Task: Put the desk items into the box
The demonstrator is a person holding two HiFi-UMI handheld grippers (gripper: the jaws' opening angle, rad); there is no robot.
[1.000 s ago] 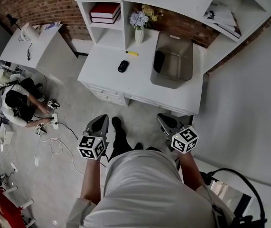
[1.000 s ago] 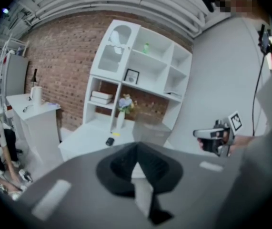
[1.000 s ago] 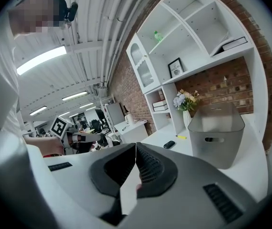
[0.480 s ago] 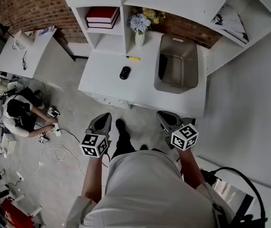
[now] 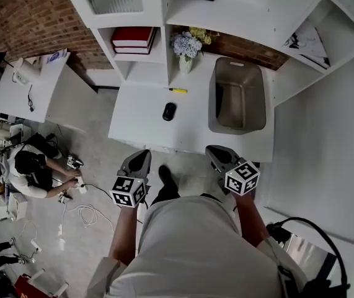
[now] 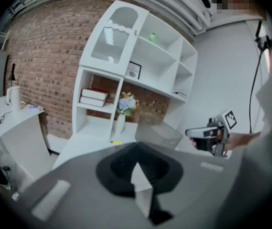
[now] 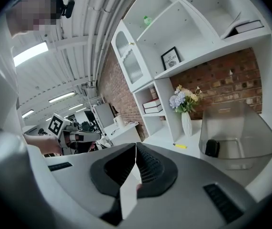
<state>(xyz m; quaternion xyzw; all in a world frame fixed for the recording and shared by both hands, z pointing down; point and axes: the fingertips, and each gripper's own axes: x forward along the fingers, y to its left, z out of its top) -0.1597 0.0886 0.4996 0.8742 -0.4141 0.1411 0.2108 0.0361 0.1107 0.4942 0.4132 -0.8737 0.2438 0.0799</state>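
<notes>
A black mouse [image 5: 169, 111] and a yellow marker [image 5: 178, 90] lie on the white desk [image 5: 139, 120]. The grey box [image 5: 245, 98] stands on the desk's right part, with a dark item [image 7: 212, 148] inside against its left wall. My left gripper [image 5: 136, 162] and right gripper [image 5: 217, 156] hover side by side just in front of the desk's near edge. Both are shut with nothing between the jaws. In the right gripper view the marker [image 7: 179, 146] shows left of the box [image 7: 240, 132].
A white vase of flowers [image 5: 186, 45] and red books [image 5: 133, 37] sit in the shelving behind the desk. A smaller white table [image 5: 31, 89] stands at the left. A person [image 5: 31, 169] crouches on the floor among cables at the left. A white wall [image 5: 325, 141] stands to the right.
The desk and box have slid lower in the head view, toward the grippers. Both grippers stay shut and level in front of me.
</notes>
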